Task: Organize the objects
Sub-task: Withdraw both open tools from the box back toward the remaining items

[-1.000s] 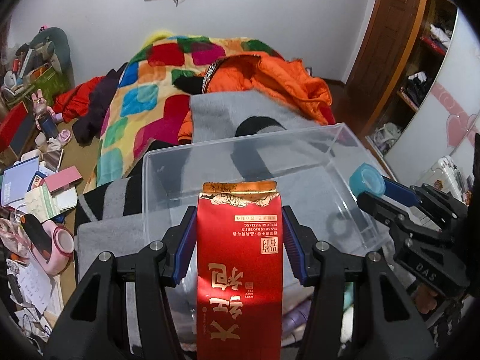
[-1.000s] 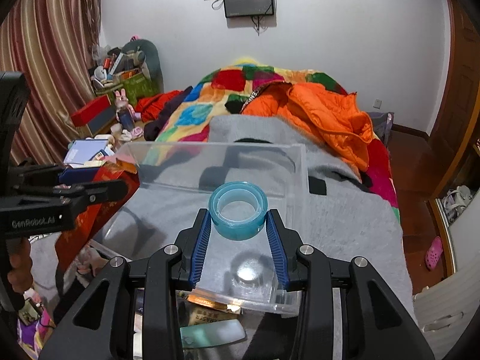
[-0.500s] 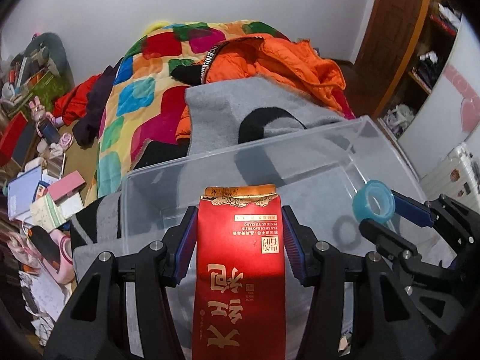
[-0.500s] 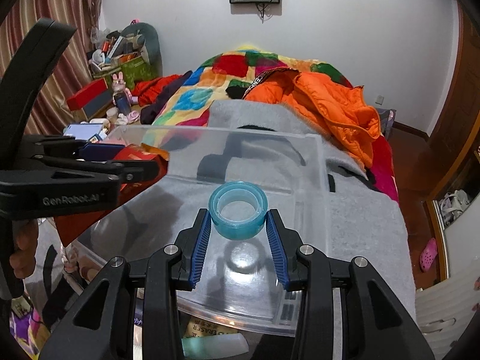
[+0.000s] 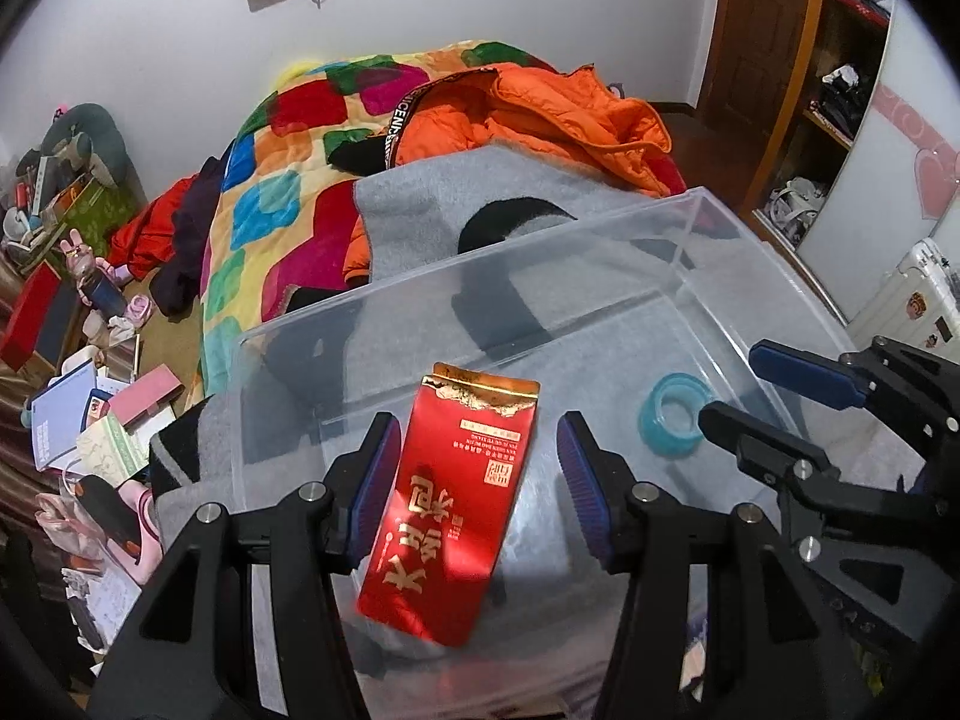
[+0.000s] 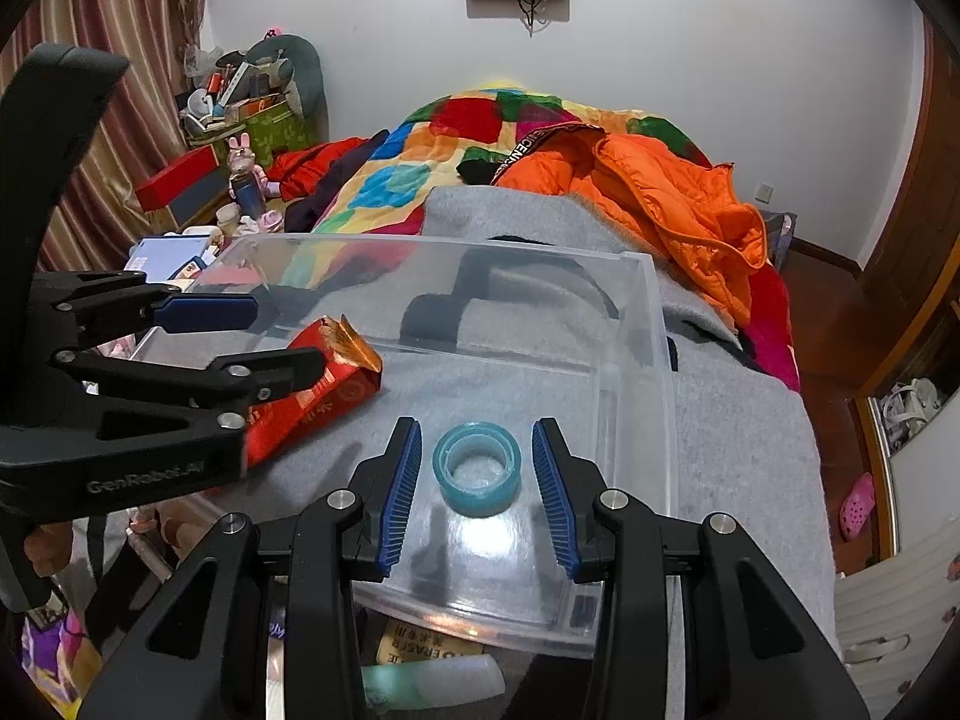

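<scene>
A clear plastic bin (image 5: 600,252) (image 6: 636,360) sits on a grey blanket on the bed. A red foil packet (image 5: 450,498) with gold lettering lies tilted inside it, between the spread jaws of my left gripper (image 5: 477,480), which no longer touches it. The packet also shows in the right wrist view (image 6: 312,396). A blue tape roll (image 6: 477,468) (image 5: 675,420) rests on the bin floor between the spread jaws of my right gripper (image 6: 477,480), free of them. Both grippers hover over the bin's near edge.
An orange jacket (image 6: 648,192) and a patchwork quilt (image 5: 288,168) lie on the bed behind the bin. Boxes, books and toys (image 5: 78,384) clutter the floor at the left. A wardrobe (image 5: 840,90) stands at the right. Other items lie under the bin's near edge (image 6: 420,660).
Both grippers have opened. The red packet has dropped from the left gripper and the tape roll from the right one, and both now lie in the bin.
</scene>
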Demonstrator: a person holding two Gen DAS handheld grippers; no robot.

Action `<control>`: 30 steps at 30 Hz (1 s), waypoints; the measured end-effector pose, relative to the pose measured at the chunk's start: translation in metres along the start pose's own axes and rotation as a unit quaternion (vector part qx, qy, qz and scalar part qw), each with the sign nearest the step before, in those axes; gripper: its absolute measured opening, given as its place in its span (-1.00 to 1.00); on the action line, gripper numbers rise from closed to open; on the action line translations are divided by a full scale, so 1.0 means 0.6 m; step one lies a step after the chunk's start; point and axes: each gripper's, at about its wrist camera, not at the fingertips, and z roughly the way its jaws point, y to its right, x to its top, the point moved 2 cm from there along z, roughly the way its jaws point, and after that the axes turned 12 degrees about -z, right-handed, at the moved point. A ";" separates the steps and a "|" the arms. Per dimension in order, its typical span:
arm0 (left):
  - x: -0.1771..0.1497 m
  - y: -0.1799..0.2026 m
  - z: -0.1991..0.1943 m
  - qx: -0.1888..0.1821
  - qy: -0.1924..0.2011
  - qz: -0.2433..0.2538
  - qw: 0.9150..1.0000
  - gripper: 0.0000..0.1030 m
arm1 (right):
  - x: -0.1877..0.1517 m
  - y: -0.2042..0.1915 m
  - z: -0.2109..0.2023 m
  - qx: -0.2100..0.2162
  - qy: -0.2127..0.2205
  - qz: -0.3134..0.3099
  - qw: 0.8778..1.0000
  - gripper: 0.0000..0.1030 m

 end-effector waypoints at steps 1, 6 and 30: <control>-0.002 -0.001 -0.007 -0.001 0.004 0.000 1.000 0.11 | -0.001 0.000 -0.003 0.000 0.001 0.000 1.000 -0.31; -0.015 -0.006 -0.044 -0.005 0.027 -0.001 1.000 0.33 | -0.007 0.000 -0.030 -0.004 0.016 0.000 1.000 -0.14; -0.162 -0.039 -0.175 -0.017 0.070 -0.026 0.997 0.83 | -0.122 -0.003 -0.139 -0.024 0.043 0.023 0.999 0.38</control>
